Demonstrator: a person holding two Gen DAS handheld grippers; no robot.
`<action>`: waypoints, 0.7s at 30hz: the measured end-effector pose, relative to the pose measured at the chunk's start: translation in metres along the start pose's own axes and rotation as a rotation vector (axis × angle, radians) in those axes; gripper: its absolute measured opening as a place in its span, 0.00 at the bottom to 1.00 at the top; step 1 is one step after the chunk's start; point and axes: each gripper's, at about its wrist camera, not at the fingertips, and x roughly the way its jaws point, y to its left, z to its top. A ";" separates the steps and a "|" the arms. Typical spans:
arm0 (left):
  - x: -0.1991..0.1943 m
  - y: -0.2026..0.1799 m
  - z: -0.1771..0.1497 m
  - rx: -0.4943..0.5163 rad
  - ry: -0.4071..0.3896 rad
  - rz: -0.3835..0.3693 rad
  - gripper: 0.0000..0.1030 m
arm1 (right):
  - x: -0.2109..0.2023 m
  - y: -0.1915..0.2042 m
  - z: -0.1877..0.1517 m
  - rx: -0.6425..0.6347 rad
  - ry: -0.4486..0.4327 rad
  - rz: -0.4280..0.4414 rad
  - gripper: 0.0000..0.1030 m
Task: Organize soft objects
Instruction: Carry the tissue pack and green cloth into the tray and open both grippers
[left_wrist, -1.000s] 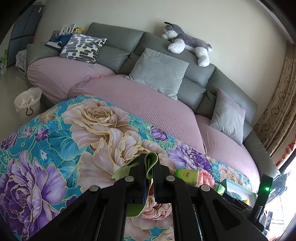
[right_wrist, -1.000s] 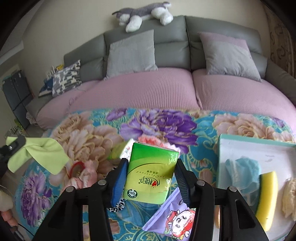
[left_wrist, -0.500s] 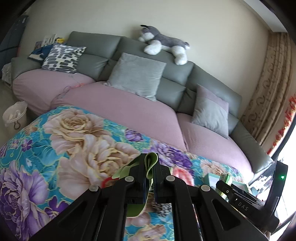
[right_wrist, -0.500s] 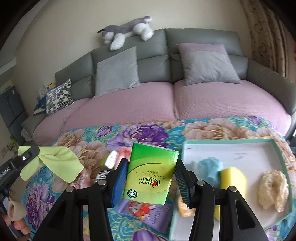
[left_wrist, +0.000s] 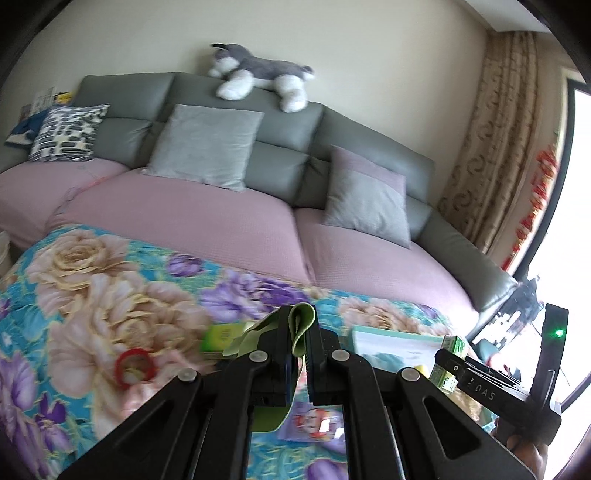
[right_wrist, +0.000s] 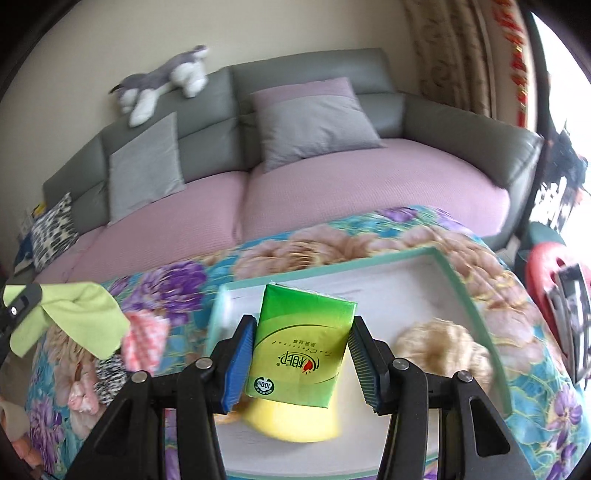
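My left gripper (left_wrist: 299, 345) is shut on a lime green cloth (left_wrist: 301, 326) that hangs above the flowered table cover. The same green cloth (right_wrist: 79, 314) shows at the left of the right wrist view. My right gripper (right_wrist: 301, 354) is shut on a green tissue pack (right_wrist: 301, 341), held over the white tray with the teal rim (right_wrist: 454, 280). In the tray lie a yellow sponge (right_wrist: 291, 421) under the pack and a beige fluffy piece (right_wrist: 439, 347). The tray's edge (left_wrist: 395, 334) and the tissue pack (left_wrist: 452, 363) also appear at the right of the left wrist view.
On the flowered cover (left_wrist: 92, 295) lie a red ring (left_wrist: 135, 367), a green packet (left_wrist: 223, 336), a purple printed packet (left_wrist: 314, 424), a pink checked cloth (right_wrist: 142, 343) and a spotted piece (right_wrist: 107, 380). Behind stands a grey sofa (left_wrist: 284, 147) with cushions and a plush dog (left_wrist: 258, 75).
Both grippers have swung to the right. The tissue pack has moved from over the table's loose items to above the tray. The green cloth has travelled right with the left gripper.
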 end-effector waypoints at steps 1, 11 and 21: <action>0.004 -0.006 0.001 0.009 0.000 -0.012 0.05 | 0.002 -0.007 0.001 0.012 0.002 -0.005 0.52; 0.064 -0.081 -0.003 0.137 0.068 -0.116 0.05 | 0.018 -0.061 0.002 0.102 0.015 -0.076 0.52; 0.127 -0.137 -0.007 0.241 0.080 -0.171 0.05 | 0.036 -0.073 0.009 0.100 0.015 -0.084 0.52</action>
